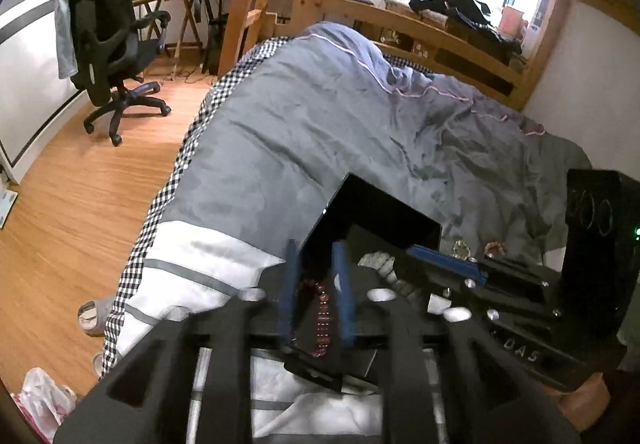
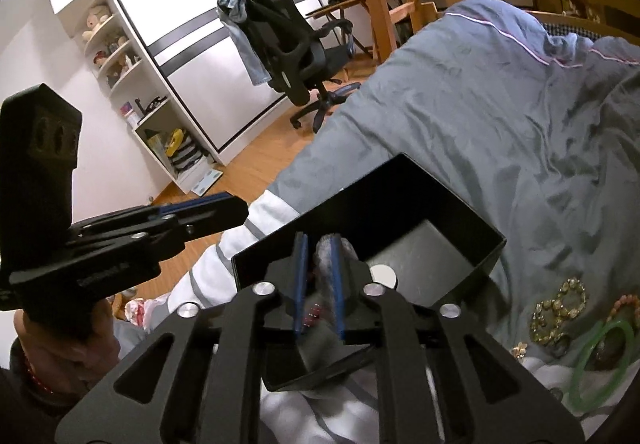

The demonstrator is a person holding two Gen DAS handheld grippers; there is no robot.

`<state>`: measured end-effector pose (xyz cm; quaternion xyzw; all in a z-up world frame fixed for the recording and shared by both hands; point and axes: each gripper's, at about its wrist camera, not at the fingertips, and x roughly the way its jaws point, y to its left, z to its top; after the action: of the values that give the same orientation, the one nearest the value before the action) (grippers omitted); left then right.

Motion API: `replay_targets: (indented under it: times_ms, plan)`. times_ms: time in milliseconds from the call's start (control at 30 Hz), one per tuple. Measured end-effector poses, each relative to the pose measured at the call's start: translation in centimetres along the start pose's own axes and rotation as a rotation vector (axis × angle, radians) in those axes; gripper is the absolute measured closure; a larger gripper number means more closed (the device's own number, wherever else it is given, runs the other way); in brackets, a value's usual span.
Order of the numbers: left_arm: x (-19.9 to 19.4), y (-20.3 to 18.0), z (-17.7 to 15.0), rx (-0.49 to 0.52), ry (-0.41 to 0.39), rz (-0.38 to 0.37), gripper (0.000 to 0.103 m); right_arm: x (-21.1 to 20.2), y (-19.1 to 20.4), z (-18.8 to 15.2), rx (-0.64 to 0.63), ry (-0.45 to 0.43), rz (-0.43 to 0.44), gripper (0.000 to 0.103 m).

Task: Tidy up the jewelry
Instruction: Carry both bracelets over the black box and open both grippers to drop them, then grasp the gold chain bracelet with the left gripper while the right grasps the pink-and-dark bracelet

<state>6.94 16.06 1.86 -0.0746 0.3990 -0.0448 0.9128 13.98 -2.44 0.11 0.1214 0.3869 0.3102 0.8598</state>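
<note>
An open black box point(image 1: 372, 212) stands on the grey duvet, and both grippers reach into it. My left gripper point(image 1: 316, 246) has its blue pads apart, with a dark red bead bracelet point(image 1: 322, 318) lying loose between them, touching neither pad. In the right wrist view my right gripper point(image 2: 319, 238) is open over the box point(image 2: 380, 196). A whitish beaded piece point(image 2: 324, 256) lies at its tips and a few red beads point(image 2: 312, 314) show lower down. The left gripper point(image 2: 238, 210) enters from the left, held by a hand.
More jewelry lies on the duvet right of the box: a gold bracelet point(image 2: 560, 308), a green bangle point(image 2: 600, 360) and a coral bead bracelet point(image 2: 624, 304). The bed's edge falls to a wooden floor on the left, with an office chair point(image 1: 112, 44) beyond.
</note>
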Motion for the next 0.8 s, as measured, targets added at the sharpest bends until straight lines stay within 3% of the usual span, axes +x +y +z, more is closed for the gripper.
replay_targets:
  times_ms: [33, 67, 100, 267, 567, 800]
  plan:
    - [-0.4, 0.0, 0.0, -0.003, -0.024, 0.015, 0.054, -0.3, 0.0, 0.1, 0.009, -0.007, -0.004, 0.042]
    - [-0.7, 0.0, 0.0, -0.006, -0.044, 0.026, 0.039, -0.9, -0.1, 0.1, 0.022, -0.028, -0.01, 0.018]
    - [-1.1, -0.1, 0.1, -0.009, -0.069, 0.03, 0.029, -1.6, -0.2, 0.2, 0.033, -0.059, -0.021, 0.013]
    - [-1.4, -0.9, 0.3, -0.01, -0.105, -0.007, 0.011, -5.7, -0.9, 0.9, 0.005, -0.128, -0.195, 0.006]
    - [-0.7, -6.8, -0.9, 0.157, -0.084, -0.053, 0.008, -13.0, -3.1, -0.6, -0.079, -0.136, -0.419, 0.004]
    - [1.5, -12.2, -2.4, 0.294, -0.036, -0.047, 0.007, -16.3, -6.6, -3.5, -0.088, -0.116, -0.518, 0.004]
